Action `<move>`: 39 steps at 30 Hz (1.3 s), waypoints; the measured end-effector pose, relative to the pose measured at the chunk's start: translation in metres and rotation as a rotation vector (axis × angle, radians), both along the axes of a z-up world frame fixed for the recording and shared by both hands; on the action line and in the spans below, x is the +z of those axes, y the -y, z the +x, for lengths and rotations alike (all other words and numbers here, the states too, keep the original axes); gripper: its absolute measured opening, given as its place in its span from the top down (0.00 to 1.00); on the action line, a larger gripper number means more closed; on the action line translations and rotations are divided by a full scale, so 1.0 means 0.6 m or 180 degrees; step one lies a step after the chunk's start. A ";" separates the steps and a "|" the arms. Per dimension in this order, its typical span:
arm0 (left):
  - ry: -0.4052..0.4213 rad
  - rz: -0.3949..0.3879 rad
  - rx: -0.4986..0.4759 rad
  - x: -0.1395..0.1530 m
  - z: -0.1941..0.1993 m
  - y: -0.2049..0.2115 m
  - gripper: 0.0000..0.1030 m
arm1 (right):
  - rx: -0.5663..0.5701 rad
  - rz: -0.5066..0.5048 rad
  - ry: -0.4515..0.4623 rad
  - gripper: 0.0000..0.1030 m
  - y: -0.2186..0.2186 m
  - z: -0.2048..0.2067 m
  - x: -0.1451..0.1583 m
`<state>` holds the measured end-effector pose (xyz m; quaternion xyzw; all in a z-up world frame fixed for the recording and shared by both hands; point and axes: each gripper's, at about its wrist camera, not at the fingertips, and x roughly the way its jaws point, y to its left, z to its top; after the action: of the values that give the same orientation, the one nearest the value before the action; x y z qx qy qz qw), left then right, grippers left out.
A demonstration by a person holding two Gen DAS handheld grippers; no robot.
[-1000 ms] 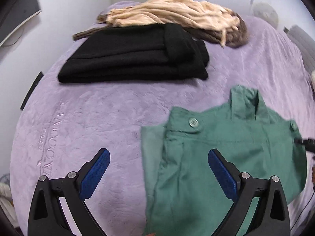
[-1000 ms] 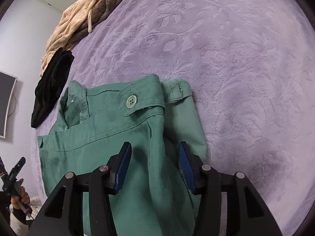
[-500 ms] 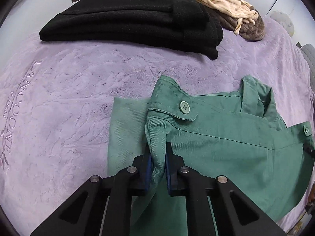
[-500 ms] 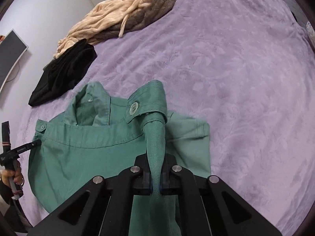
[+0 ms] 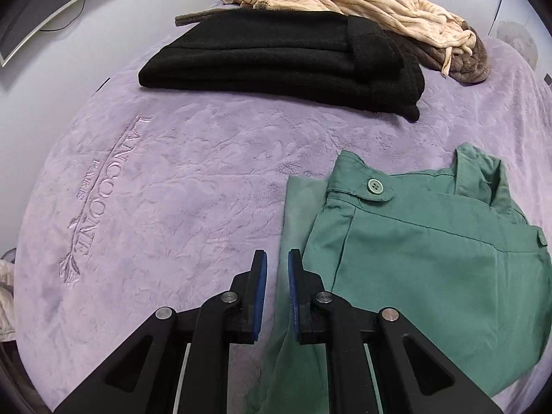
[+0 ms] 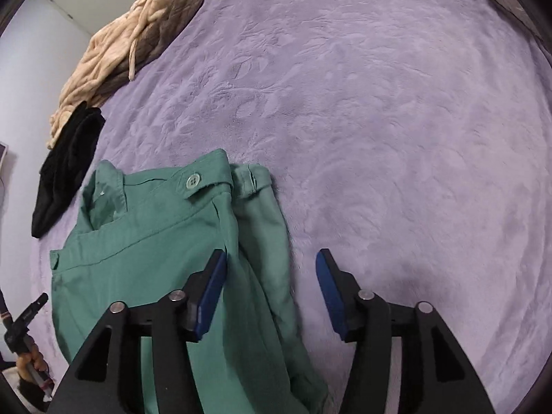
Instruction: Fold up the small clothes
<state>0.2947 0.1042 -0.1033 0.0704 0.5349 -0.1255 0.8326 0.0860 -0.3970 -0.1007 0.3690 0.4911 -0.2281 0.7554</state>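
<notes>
A pair of small green trousers lies on the purple blanket, waistband and button toward the far side. In the left wrist view my left gripper hovers over the trousers' left edge, jaws a narrow gap apart with nothing clamped. In the right wrist view the trousers lie at lower left. My right gripper is open, straddling the trousers' right edge, its left finger over the cloth and its right finger over the bare blanket.
A folded black garment lies at the far side, with a beige and brown heap of clothes behind it. Both show at the upper left of the right wrist view, black and beige. A monitor stands at far left.
Half a second ago both grippers were shut on a raised ridge of the green cloth. Now the cloth lies flat, the right jaws are wide apart and the left jaws slightly apart.
</notes>
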 end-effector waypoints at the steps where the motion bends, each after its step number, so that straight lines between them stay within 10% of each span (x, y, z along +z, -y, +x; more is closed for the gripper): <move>1: -0.0014 -0.0024 0.0003 0.005 -0.012 -0.009 0.86 | -0.0100 0.0098 0.0022 0.31 -0.012 -0.033 0.003; 7: -0.0236 -0.0181 -0.0012 -0.002 -0.082 -0.015 0.86 | -0.0766 0.1022 0.0452 0.31 -0.094 -0.192 -0.038; 12: -0.0413 -0.0120 -0.0058 -0.041 -0.128 0.009 0.86 | -0.0966 0.1506 0.0667 0.36 -0.118 -0.163 -0.098; 13: -0.0395 -0.0040 -0.0068 -0.052 -0.134 0.014 0.86 | -0.0993 0.1508 0.0660 0.81 -0.115 -0.145 -0.101; 14: -0.0374 0.0041 -0.0070 -0.060 -0.139 0.016 0.86 | -0.0947 0.1495 0.0658 0.94 -0.110 -0.131 -0.096; 20: -0.0328 0.0193 -0.0212 -0.098 -0.154 0.021 0.86 | -0.0128 0.0567 0.0312 0.94 -0.115 -0.070 -0.025; 27: -0.0327 0.0165 -0.0293 -0.096 -0.156 0.009 0.86 | -0.0859 0.1180 0.0264 0.77 -0.102 -0.168 -0.116; 39: -0.0012 0.0169 -0.0290 -0.012 -0.113 0.041 0.86 | 0.0225 -0.0100 0.0309 0.73 -0.149 -0.062 0.054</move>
<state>0.2267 0.0796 -0.1105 0.1165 0.5359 -0.1492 0.8228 0.0489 -0.3075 -0.0685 0.3501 0.4629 -0.1908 0.7916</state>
